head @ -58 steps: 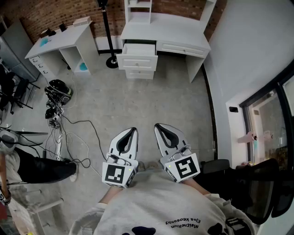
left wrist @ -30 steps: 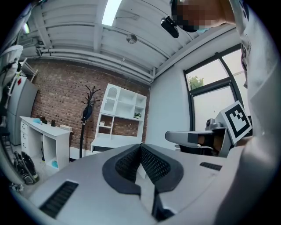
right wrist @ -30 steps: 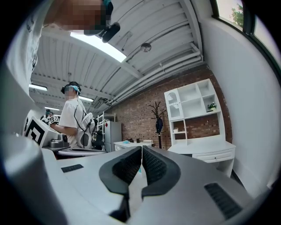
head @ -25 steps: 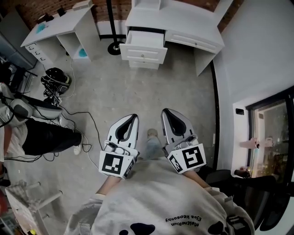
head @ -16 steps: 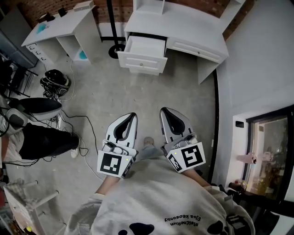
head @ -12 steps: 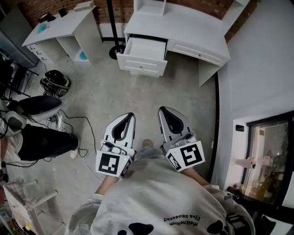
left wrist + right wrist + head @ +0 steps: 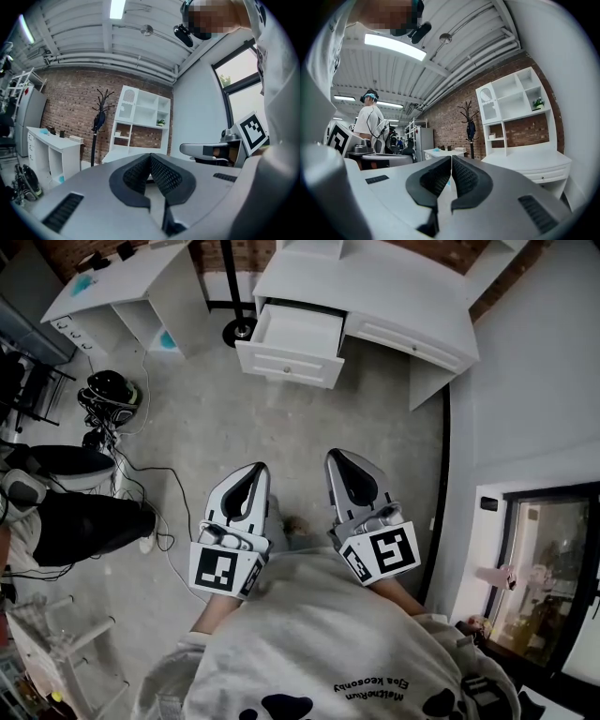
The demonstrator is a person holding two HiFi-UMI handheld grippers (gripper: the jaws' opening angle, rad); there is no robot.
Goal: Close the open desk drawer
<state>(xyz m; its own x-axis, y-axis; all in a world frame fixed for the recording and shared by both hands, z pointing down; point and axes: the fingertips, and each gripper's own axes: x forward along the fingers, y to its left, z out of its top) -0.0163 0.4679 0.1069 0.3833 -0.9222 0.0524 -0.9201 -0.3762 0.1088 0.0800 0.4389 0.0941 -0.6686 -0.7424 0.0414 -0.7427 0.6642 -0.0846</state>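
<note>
Left gripper (image 7: 255,469) and right gripper (image 7: 337,458), closed, face open drawer (image 7: 291,341); cables (image 7: 183,488) aside.

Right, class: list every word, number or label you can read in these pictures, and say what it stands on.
Sweatshirt print: two upside-down lines, too small to read reliably.
Square markers: black-and-white patterns, no letters.
Nothing else legible.

The open white drawer (image 7: 292,338) juts from the white wooden desk (image 7: 375,287), well ahead of the left gripper (image 7: 252,470) and right gripper (image 7: 340,458). A smaller white desk (image 7: 117,276) stands left of it.
</note>
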